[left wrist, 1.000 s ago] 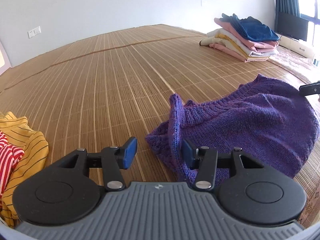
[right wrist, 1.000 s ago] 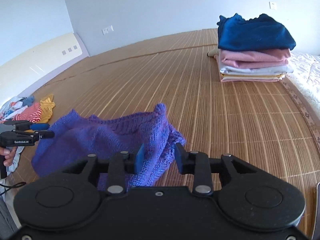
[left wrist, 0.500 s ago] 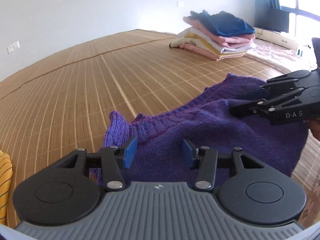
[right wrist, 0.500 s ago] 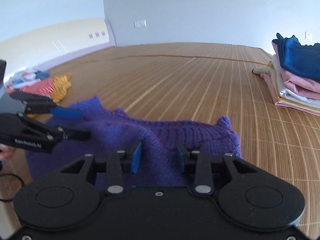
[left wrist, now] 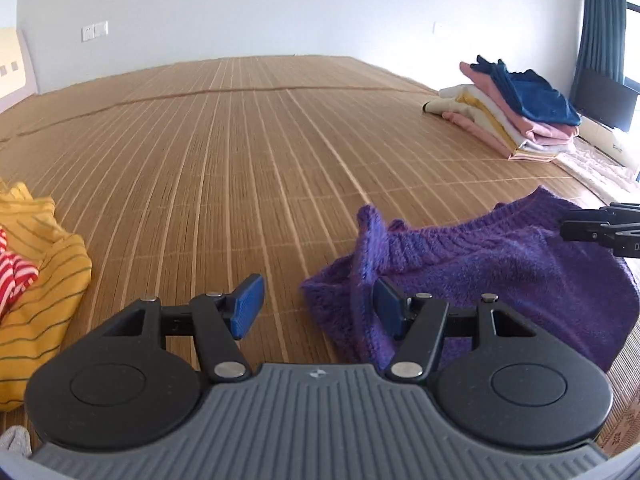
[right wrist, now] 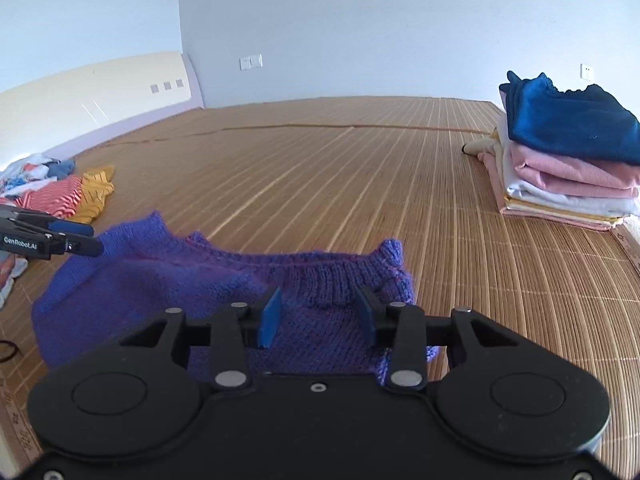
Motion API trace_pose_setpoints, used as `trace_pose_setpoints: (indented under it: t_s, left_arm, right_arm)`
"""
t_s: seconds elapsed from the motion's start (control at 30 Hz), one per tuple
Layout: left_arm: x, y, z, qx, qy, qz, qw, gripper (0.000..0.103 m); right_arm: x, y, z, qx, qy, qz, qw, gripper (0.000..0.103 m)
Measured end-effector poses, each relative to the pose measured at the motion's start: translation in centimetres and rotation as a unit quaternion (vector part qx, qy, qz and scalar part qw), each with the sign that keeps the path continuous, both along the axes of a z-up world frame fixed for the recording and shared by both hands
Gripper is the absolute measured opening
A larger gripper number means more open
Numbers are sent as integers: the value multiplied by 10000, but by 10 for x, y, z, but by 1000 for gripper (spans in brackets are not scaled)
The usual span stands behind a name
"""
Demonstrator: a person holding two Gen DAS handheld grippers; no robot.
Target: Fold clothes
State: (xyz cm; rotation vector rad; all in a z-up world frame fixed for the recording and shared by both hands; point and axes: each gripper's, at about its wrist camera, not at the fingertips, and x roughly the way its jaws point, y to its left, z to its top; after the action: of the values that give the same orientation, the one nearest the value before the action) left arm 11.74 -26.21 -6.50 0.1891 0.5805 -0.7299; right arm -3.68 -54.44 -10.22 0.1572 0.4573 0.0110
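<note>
Both claws are wide open and hold nothing. Looking from the left claw, its two blue pads sit far apart. One pad is over the bare mat and the other is right next to the bunched edge of the purple sweater. I cannot tell if that pad is touching the wool. The right claw also has its pads spread wide, with the sweater's ribbed neck band showing in the gap between them. The wool is not pinched.

The purple knit sweater lies crumpled on the bamboo mat, close in front of both claws. One corner of it sticks up in a small peak.

From the left view, the tip of the right claw pokes in at the far right edge, over the sweater. From the right view, the left claw shows at the left edge, near the sweater's shoulder.

A yellow striped shirt and a red and white striped one lie in a messy heap off to the left. Well away on the right sits a neat stack of folded clothes, with a dark blue one on top and pink ones under it.
</note>
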Motion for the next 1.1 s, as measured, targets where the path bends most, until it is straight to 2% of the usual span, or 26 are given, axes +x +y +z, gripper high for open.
trace_pose_setpoints:
  t_s: [0.07,0.13,0.23,0.37,0.47,0.53,0.63,0.7,0.83,0.93,1.03,1.07,1.1]
  left_arm:
    - [-9,-5,5,-110,-62,-256,9996,66]
    - [-16,-13,7,-172,-58,-484,9987,66]
    - [-24,-24,-3,137,-54,-700,9974,67]
    - [-31,-26,-14,820,-390,-583,9942,67]
    - [-33,-16,-15,1305,-841,-358,9872,67]
    - [-35,-5,-11,1270,-851,-373,9875,67]
    - [-50,9,2,970,-808,-741,9892,67]
    - [-69,11,8,814,-859,-1170,9861,67]
    - [-100,4,4,572,-733,-1789,9795,67]
    - [-111,-12,-12,809,-697,-1942,9751,68]
    - [-112,-22,-24,987,-663,-1900,9746,68]
    - [-110,-23,-27,990,-644,-1839,9758,68]
    - [-108,-22,-29,949,-589,-1800,9773,68]
  right_arm:
    - [-7,-1,7,221,-189,80,9995,52]
    - [-12,3,10,485,-292,393,9976,54]
    - [-15,14,11,712,-330,881,9930,58]
    - [-3,36,2,-82,169,1001,9948,58]
    - [-5,34,-1,-701,316,634,9950,58]
    - [-15,25,5,-732,275,433,9960,58]
    - [-43,8,17,-75,210,478,9986,62]
    - [-64,2,20,45,143,589,9982,74]
    - [-99,6,11,168,199,679,9974,74]
    - [-103,12,-1,207,424,709,9964,68]
    - [-96,25,-9,-85,572,792,9952,49]
    - [-95,28,-10,-157,531,776,9954,34]
    - [-94,30,-10,-211,493,777,9955,27]
